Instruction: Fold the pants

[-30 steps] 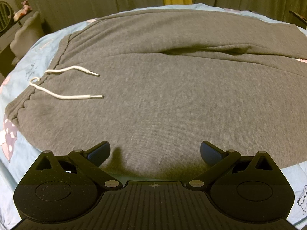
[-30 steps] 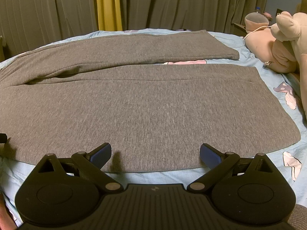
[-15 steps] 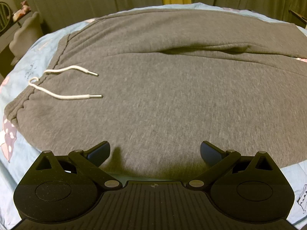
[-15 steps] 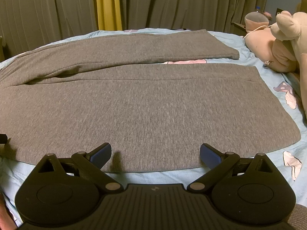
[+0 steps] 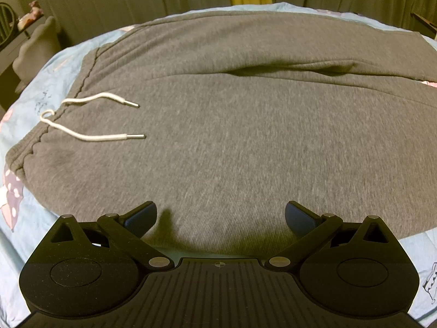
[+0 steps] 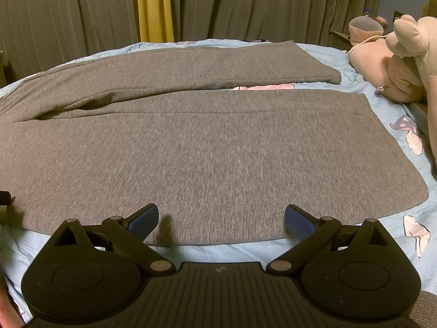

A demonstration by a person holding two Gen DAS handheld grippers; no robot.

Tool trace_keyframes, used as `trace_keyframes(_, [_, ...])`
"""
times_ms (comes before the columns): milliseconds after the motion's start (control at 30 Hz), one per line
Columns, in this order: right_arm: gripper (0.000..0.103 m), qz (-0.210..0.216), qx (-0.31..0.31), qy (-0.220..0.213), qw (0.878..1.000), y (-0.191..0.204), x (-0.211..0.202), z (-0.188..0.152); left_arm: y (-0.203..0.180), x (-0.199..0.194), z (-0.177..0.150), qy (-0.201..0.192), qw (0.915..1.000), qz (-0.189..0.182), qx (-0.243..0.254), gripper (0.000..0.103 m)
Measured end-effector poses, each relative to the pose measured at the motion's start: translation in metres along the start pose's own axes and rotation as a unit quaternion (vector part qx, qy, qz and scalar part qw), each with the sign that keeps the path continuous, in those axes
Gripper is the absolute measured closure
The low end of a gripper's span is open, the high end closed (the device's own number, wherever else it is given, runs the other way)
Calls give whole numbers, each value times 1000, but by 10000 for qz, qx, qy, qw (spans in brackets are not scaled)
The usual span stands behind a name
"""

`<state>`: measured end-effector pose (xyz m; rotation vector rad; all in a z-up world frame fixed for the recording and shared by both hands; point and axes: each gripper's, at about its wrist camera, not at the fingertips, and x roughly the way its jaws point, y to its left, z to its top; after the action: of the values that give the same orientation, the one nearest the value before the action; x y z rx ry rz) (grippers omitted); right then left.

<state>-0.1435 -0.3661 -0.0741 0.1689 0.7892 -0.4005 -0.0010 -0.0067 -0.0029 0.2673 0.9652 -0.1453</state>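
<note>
Grey sweatpants [image 5: 232, 136] lie flat on the bed, waistband at the left with a white drawstring [image 5: 90, 120] lying on top. The two legs [image 6: 207, 150] run to the right, the far leg [image 6: 191, 68] angled away, with a gap of sheet between the cuffs. My left gripper [image 5: 220, 214] is open and empty, just above the near edge of the hip area. My right gripper [image 6: 221, 217] is open and empty, just above the near edge of the near leg.
The bed has a light blue printed sheet [image 6: 213, 251]. Pink plush toys [image 6: 396, 63] lie at the right end of the bed. Curtains [image 6: 218, 5] hang behind the bed. A dark shelf [image 5: 16, 35] stands at the far left.
Both grippers have crept slightly forward over the near edge of the pants. Jaws stay open; the pants have not moved.
</note>
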Motion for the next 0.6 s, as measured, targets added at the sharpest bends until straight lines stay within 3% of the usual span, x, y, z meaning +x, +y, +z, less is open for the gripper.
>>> trace_keyframes(600, [4,8,3,15,10000,0,2,-2,-1,1,-2,11,10000,2,9,0])
